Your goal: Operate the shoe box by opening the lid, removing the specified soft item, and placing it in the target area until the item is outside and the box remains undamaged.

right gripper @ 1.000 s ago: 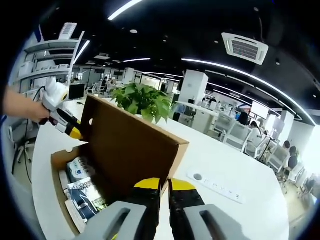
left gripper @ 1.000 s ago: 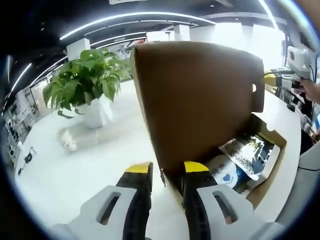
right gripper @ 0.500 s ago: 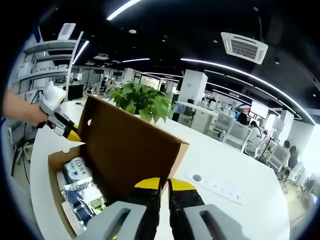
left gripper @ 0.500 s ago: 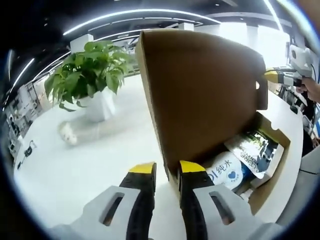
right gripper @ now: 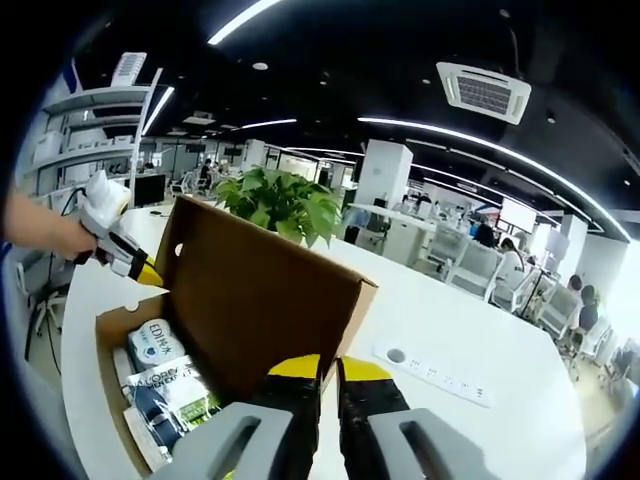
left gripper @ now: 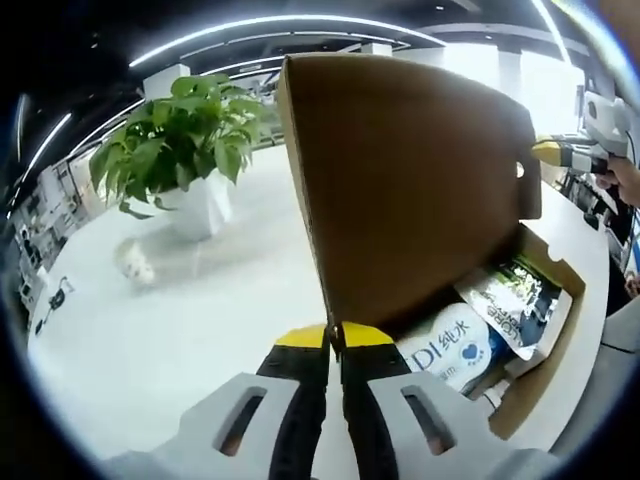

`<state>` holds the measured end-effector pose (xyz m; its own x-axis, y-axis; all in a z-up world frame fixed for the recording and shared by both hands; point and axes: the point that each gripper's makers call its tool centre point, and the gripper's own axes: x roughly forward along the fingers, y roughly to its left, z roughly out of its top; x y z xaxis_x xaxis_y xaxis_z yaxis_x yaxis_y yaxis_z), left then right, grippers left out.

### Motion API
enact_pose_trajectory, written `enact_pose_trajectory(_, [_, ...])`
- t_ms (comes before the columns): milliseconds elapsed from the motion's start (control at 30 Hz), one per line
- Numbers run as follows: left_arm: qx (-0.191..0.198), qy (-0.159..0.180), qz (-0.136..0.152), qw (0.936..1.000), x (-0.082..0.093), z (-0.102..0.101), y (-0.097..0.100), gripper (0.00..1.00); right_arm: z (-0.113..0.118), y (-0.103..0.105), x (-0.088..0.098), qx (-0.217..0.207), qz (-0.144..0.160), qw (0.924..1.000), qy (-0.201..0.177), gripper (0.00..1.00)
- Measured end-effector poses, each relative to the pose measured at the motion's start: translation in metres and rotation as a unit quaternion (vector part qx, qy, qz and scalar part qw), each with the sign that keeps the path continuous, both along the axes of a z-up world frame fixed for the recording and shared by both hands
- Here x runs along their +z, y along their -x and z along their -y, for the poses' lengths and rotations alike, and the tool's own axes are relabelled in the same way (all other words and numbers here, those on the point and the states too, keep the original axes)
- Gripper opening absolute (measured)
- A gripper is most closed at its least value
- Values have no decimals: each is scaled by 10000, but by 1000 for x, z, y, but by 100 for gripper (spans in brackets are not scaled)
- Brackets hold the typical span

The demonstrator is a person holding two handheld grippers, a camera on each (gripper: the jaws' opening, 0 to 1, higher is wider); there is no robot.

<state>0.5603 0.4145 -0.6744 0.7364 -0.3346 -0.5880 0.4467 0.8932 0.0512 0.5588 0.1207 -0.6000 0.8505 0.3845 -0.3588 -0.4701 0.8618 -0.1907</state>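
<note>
Left gripper (left gripper: 333,338): jaws pinched together on the lid's (left gripper: 410,190) lower edge.
Right gripper (right gripper: 329,368): jaws nearly closed, clamped on the lid's other end.
Lid: raised upright, long axis running from one gripper to the other.
Box (right gripper: 112,322): open on the white table (left gripper: 180,310), just beyond both grippers' tips.
Packs (right gripper: 160,345): soft packets lying flat inside the box, below the lid.
Plant (left gripper: 175,150): potted, farther back on the table.
</note>
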Motion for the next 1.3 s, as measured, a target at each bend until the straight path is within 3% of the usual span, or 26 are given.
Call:
enact_pose_trajectory(767, [84,140,-74,9998,0,-2,-3,1,5,28,-54,-84,-582,9983,-67,5])
enact_pose_trajectory(1133, [78,156,-80,9998,0,-1,-5,1,6,28,-73,-207,-818,9963,-131,3])
enact_pose_trajectory(1300, [77,176,-93,9998,0,-2,-7,1,5,26,-76,-275,-922,9948,-327,0])
